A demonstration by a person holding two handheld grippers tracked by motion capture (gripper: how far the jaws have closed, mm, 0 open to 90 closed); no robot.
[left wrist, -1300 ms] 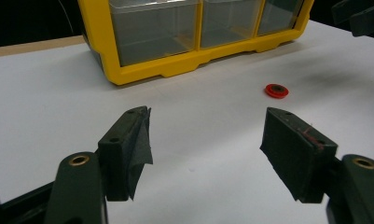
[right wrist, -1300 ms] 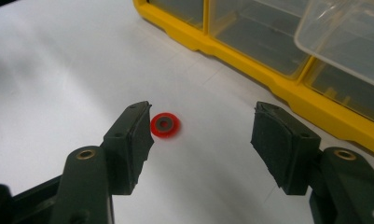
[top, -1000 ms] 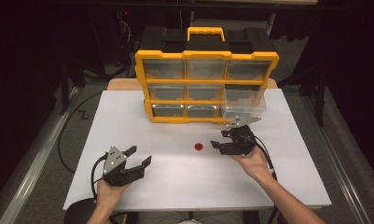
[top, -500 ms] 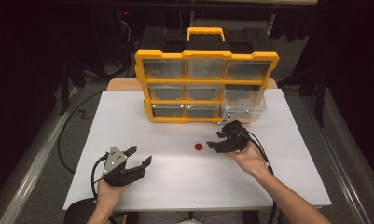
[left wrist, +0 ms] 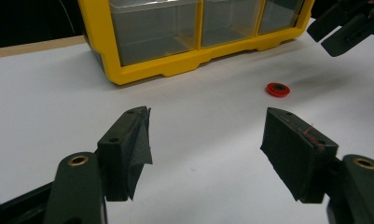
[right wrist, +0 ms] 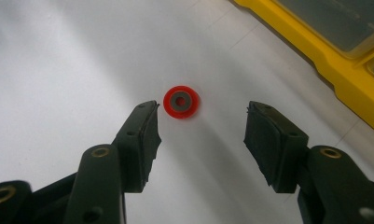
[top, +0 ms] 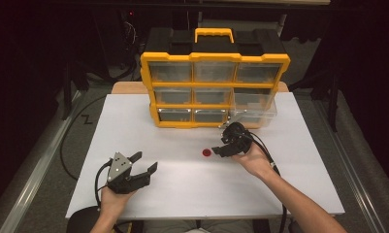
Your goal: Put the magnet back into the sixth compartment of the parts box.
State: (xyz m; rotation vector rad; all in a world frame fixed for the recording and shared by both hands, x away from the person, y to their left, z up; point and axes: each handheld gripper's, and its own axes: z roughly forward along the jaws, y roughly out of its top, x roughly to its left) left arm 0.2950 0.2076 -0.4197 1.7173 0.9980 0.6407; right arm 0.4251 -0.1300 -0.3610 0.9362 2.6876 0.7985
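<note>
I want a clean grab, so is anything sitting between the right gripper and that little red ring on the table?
Nothing visible does. The right gripper is open just short of the red ring, with bare white table between them.

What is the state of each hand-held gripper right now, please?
Left hand-held gripper: open, holding nothing, above the white table.
Right hand-held gripper: open, holding nothing, poised over the red ring.
</note>
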